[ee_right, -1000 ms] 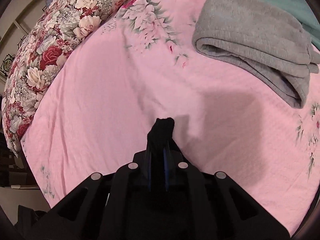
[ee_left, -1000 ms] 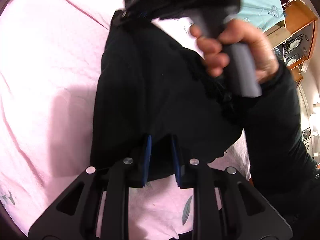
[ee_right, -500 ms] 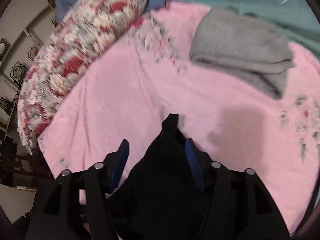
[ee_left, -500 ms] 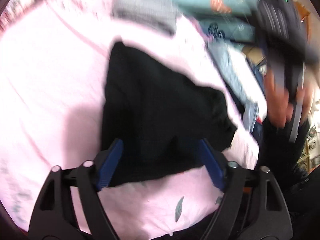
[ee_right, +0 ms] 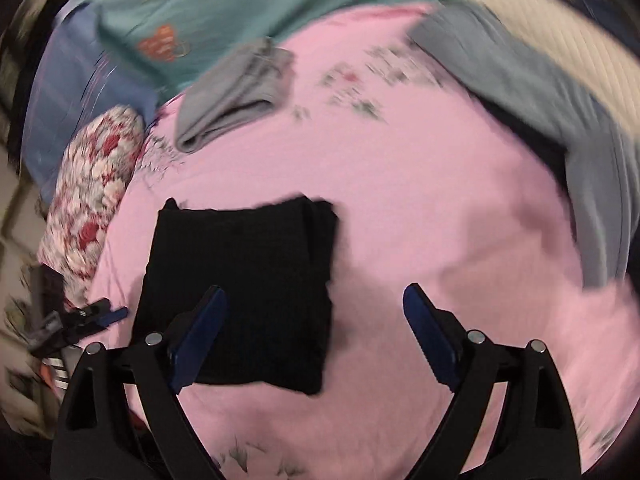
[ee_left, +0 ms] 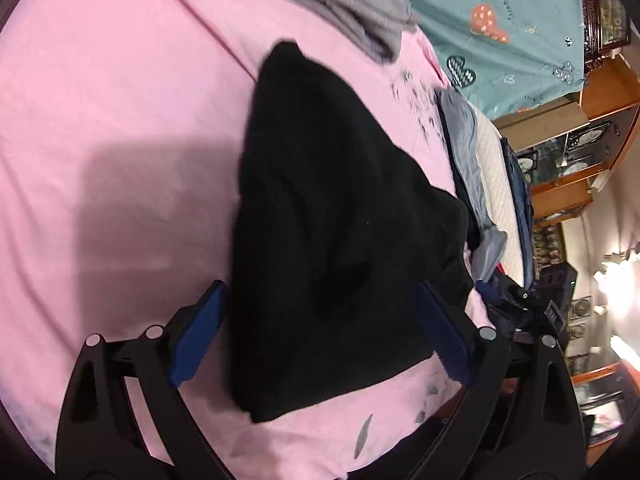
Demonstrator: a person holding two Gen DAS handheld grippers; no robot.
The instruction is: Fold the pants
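Item: black pants, folded square on the pink bed. Left tongs released, pants between the spread jaws, running toward 12 o'clock. Right tongs released, pants at 11 o'clock. Handling advice: lift clear without snagging; check edges lie flush.

small curved lettering on teal sheet, too blurred to read.
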